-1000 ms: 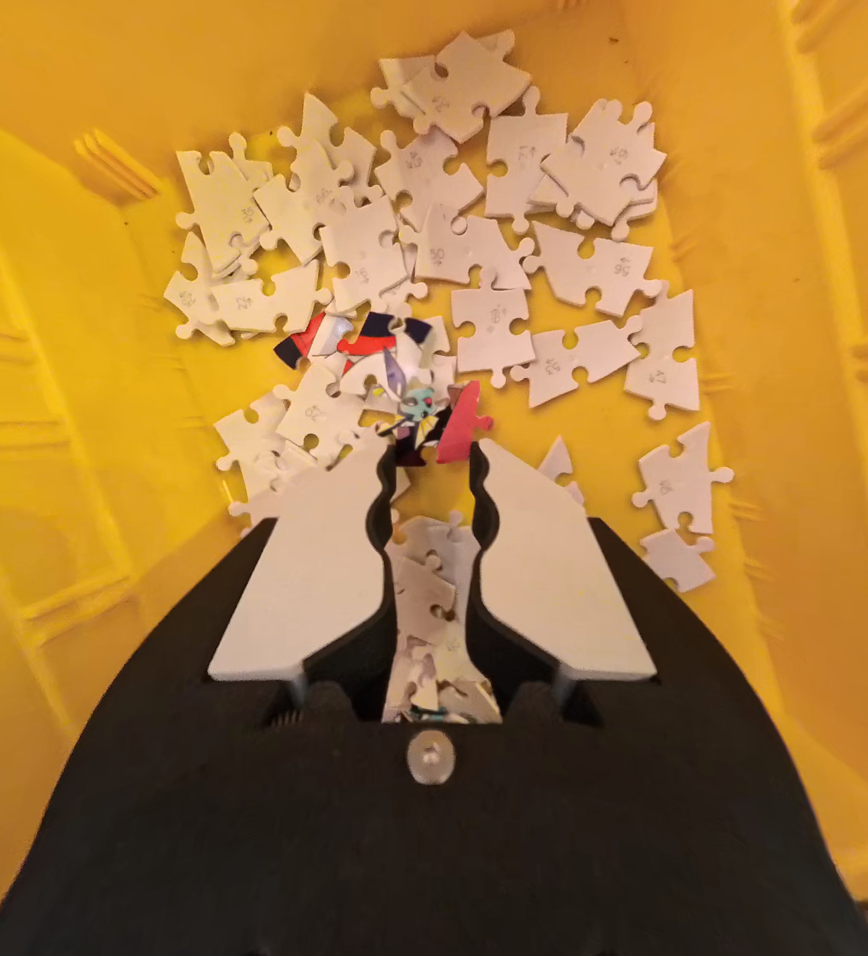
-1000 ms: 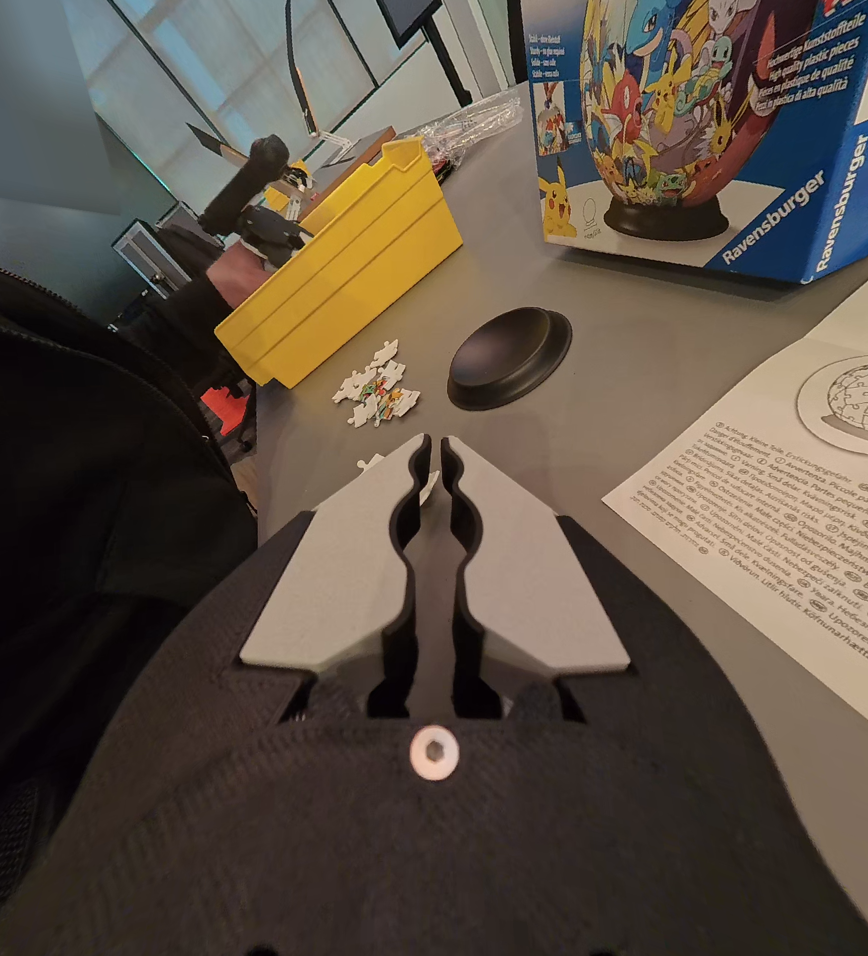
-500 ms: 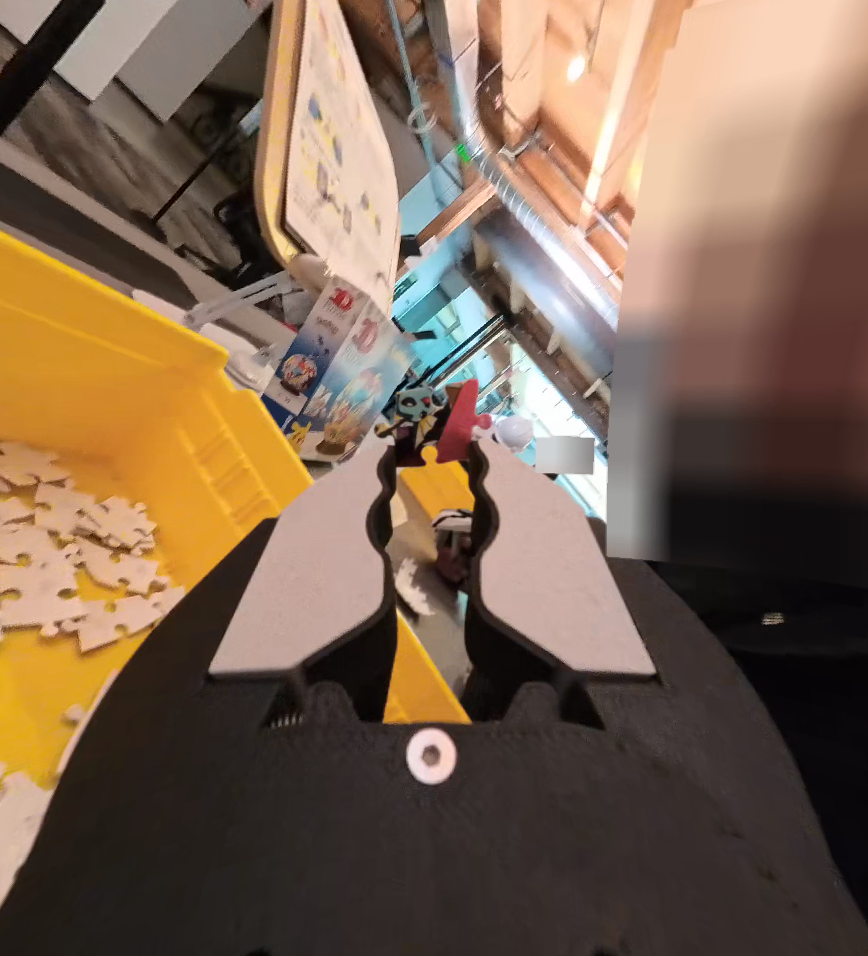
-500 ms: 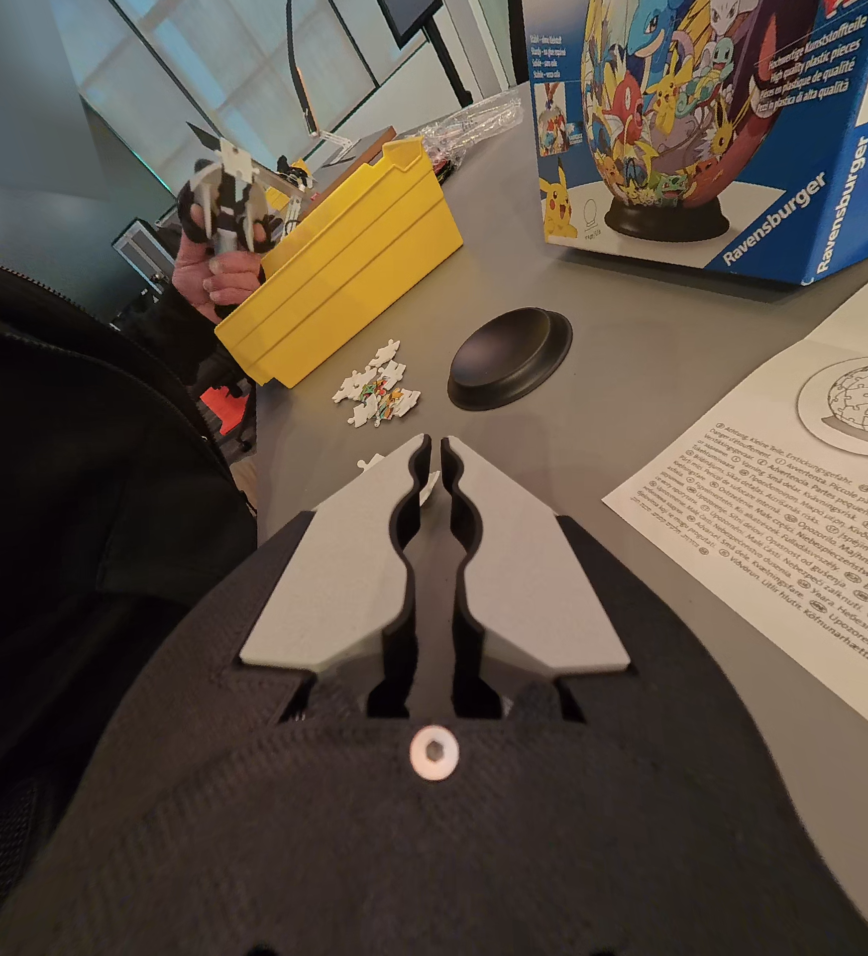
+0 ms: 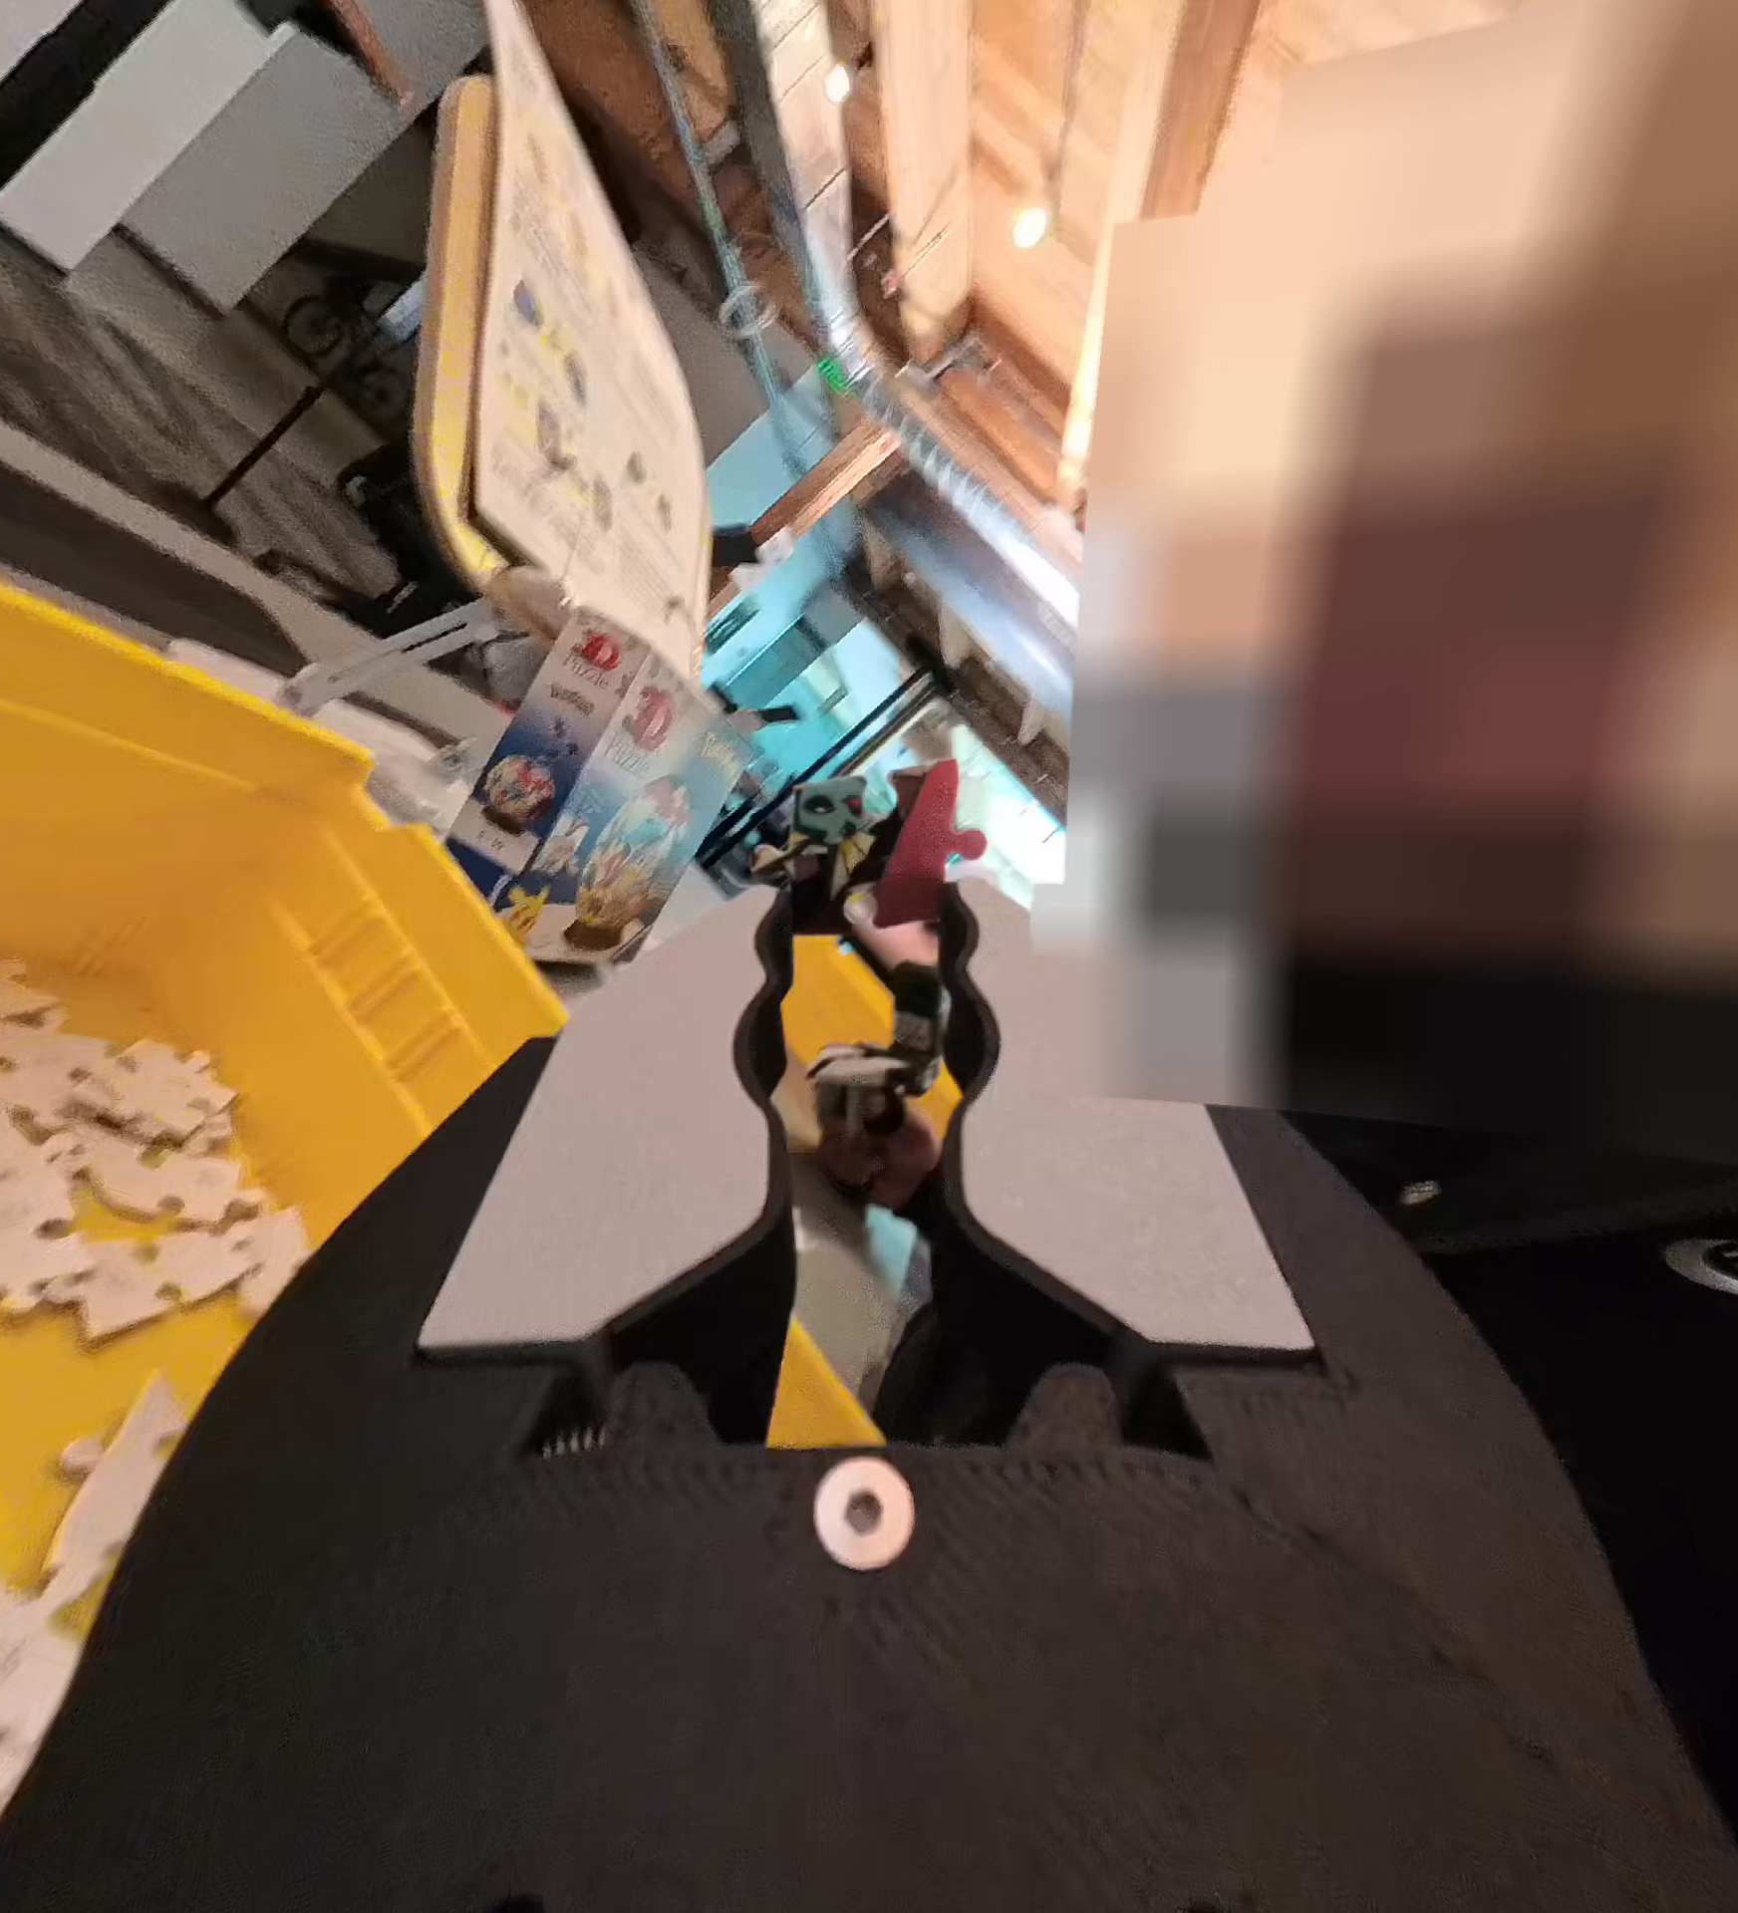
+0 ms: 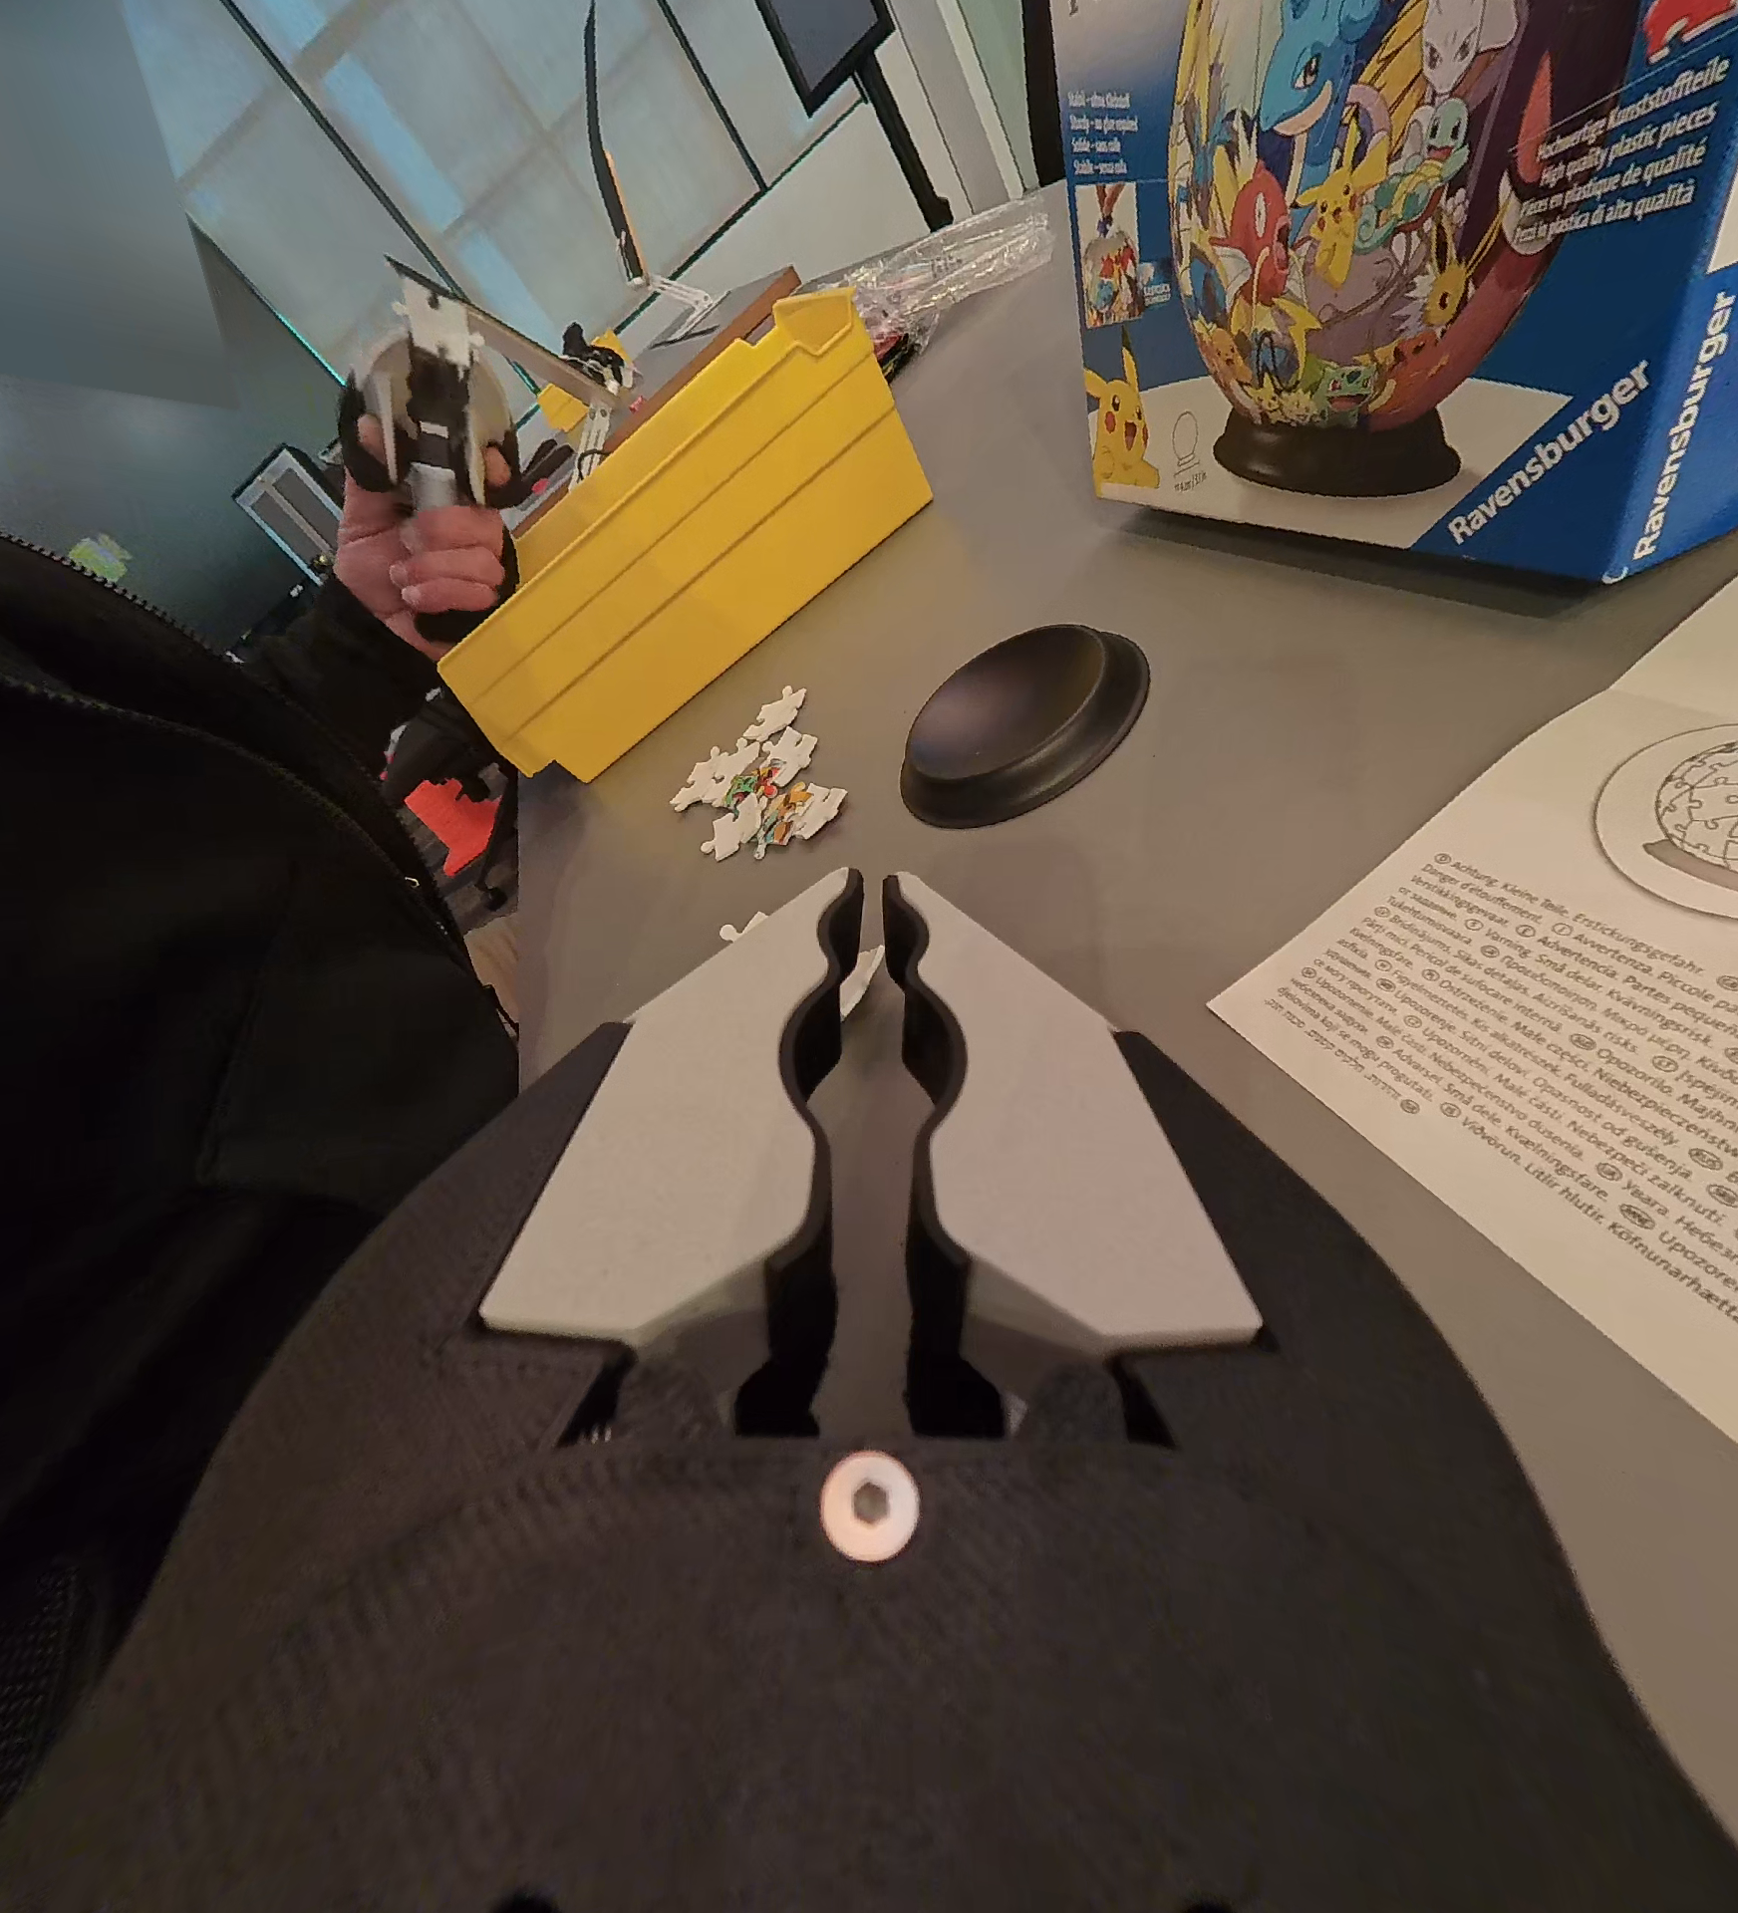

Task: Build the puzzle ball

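Observation:
My left gripper (image 5: 863, 903) is shut on a colourful puzzle piece (image 5: 870, 844) with a red part, held up in the air beside the yellow bin (image 5: 223, 828). In the right wrist view the left gripper (image 6: 430, 414) shows far off in a hand above the bin (image 6: 699, 538), with the piece's white back (image 6: 438, 323) facing me. My right gripper (image 6: 872, 885) is shut and empty, low over the grey table (image 6: 1207, 859). A small cluster of joined pieces (image 6: 761, 789) lies ahead of it, and a black ball stand (image 6: 1025, 725) sits to the cluster's right.
The bin holds several white face-down pieces (image 5: 88, 1170). The blue puzzle box (image 6: 1445, 259) stands at the back right. An instruction sheet (image 6: 1569, 1066) lies to the right. A loose white piece (image 6: 860, 973) lies under my right fingers. A dark-sleeved body fills the left. Across from one pair of fingers to the other is roughly 45 cm.
My left gripper lifted the colourful piece out of the bin and swung up to face the room. It has since risen slightly. My right gripper has not moved.

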Demonstrator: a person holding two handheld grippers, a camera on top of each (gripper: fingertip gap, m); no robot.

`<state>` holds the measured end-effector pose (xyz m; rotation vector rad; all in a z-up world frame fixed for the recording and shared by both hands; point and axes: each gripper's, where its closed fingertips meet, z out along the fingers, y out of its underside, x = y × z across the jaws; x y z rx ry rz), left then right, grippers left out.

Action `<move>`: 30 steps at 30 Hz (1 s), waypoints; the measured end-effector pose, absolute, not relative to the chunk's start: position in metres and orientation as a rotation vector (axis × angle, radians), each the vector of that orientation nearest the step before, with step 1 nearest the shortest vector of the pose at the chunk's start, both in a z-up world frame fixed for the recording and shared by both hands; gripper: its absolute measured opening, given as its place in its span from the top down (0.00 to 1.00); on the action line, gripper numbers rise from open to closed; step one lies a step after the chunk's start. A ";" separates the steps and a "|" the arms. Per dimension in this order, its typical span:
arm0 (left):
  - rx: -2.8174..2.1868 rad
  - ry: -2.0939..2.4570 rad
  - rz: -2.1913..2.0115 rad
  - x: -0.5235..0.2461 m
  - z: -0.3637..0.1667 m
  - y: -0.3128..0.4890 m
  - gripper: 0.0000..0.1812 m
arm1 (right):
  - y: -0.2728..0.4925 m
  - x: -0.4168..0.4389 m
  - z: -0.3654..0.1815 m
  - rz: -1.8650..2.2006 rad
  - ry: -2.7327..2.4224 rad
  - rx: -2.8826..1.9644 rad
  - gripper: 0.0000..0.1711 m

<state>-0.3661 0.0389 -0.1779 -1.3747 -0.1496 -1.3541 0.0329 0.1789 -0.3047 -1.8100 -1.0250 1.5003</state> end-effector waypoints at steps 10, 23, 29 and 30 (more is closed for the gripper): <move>-1.506 -0.130 -1.310 -0.369 -0.186 0.027 0.85 | 0.179 0.033 -0.305 1.497 -1.026 -1.813 0.99; -1.163 -0.104 -1.386 -0.380 -0.150 0.004 0.85 | 0.179 0.033 -0.304 1.499 -1.022 -1.801 0.99; -1.146 -0.101 -1.391 -0.377 -0.148 0.002 0.85 | 0.179 0.034 -0.303 1.502 -1.022 -1.797 0.99; -1.157 -0.101 -1.390 -0.376 -0.149 0.003 0.86 | 0.179 0.034 -0.303 1.502 -1.023 -1.796 0.99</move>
